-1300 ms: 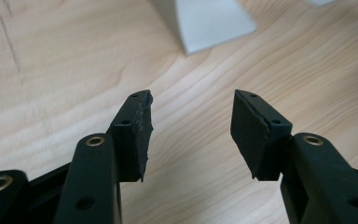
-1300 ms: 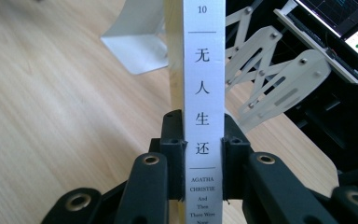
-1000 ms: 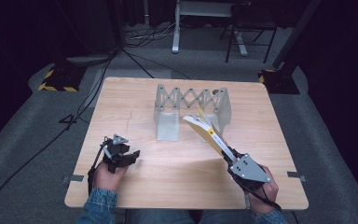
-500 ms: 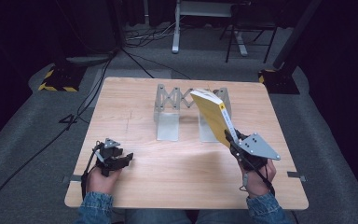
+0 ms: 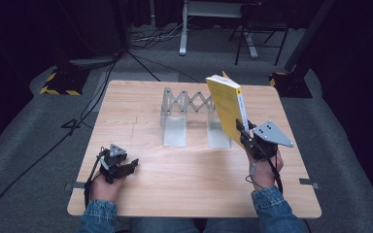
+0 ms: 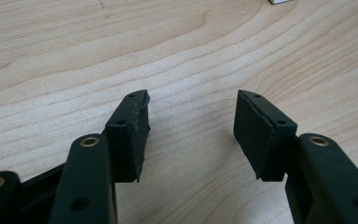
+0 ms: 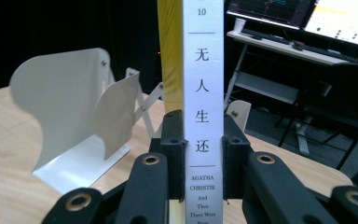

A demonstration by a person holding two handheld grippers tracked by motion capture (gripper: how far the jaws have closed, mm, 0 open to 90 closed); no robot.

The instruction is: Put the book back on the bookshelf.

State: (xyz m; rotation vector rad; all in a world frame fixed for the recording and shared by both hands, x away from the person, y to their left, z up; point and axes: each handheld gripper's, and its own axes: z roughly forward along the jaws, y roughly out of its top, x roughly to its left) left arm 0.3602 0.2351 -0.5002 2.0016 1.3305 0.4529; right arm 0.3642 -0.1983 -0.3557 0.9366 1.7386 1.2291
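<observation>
Since a second ago your right tool has lifted the book off the worktop and stood it upright, spine toward you. Right tool clamped on the spine's lower end. Book in the air, just right of the bookend rack, near its right plate. Left tool low over the near-left worktop, jaws apart and just been opening, bare wood between them.
</observation>
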